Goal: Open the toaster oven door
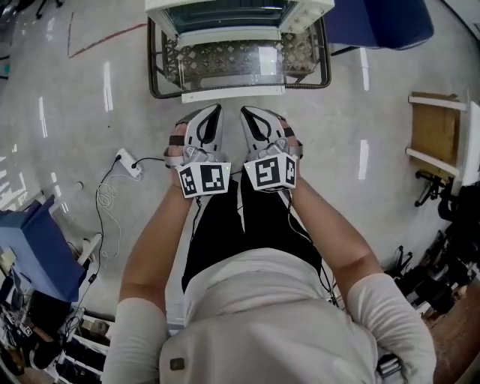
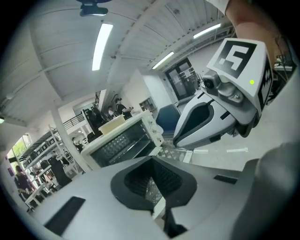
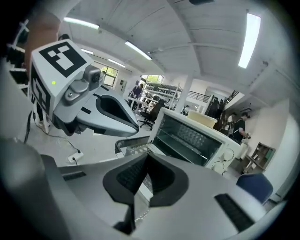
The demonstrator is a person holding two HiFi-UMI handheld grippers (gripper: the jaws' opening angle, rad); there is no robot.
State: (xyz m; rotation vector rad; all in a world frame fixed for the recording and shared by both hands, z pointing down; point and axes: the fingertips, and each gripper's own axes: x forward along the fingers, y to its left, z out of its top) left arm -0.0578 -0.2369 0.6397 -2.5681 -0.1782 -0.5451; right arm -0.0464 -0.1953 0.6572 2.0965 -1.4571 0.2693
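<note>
- Head view, left: left gripper [image 1: 213, 114], jaws pressed together on nothing, pointing toward the toaster oven [image 1: 225, 11] ahead.
- Centre: oven door [image 1: 232, 64] lies open, folded flat toward the person. Its long axis runs left to right, clear of both grippers and centred between them, so neither looks nearer.
- Right: right gripper [image 1: 249, 114], jaws likewise together and empty, just beside the left.
- Writing: no brand legible; only the square markers [image 1: 202, 180].

No words or numbers are legible; the left tool [image 1: 216, 112] and right tool [image 1: 246, 114] bear only square markers [image 1: 203, 180].
</note>
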